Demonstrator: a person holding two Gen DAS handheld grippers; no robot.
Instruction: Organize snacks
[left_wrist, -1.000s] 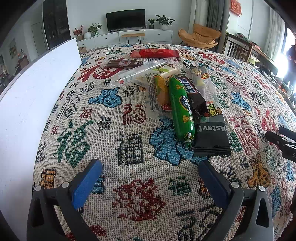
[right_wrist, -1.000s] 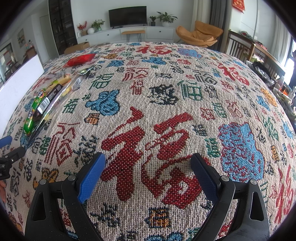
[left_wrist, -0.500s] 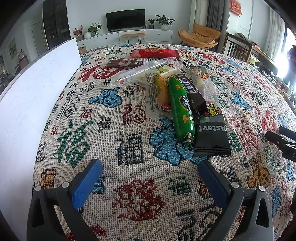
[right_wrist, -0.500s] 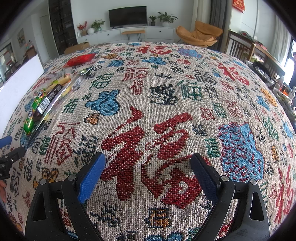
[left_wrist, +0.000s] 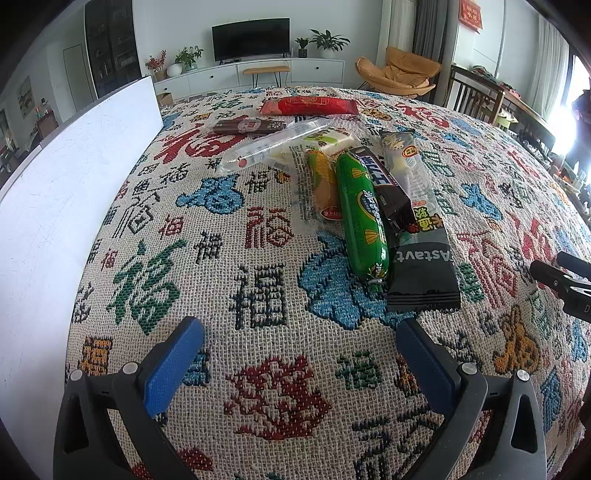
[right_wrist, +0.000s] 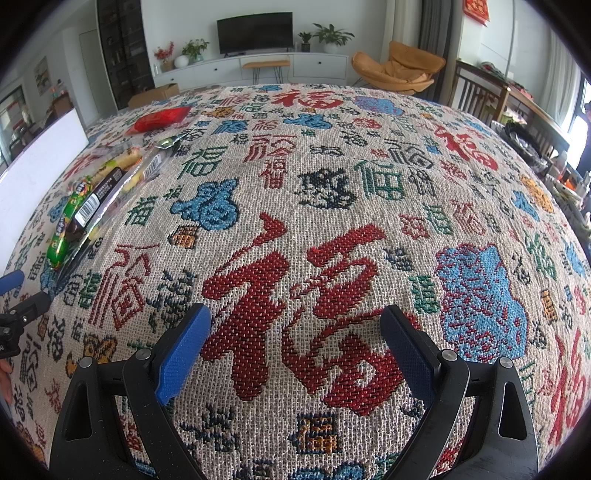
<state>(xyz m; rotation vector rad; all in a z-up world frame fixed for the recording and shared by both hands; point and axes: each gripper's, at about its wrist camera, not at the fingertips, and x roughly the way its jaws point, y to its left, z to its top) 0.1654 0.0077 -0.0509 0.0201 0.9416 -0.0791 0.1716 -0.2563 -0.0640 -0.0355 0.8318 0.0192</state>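
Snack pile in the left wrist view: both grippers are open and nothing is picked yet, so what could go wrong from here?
1. The green sausage lies against the black bar and overlaps the Astavt packet; the left gripper may catch two at once.
2. The clear wrapper is flat and slick, so it could slip.
3. The right gripper hovers over bare cloth, far from the pile.
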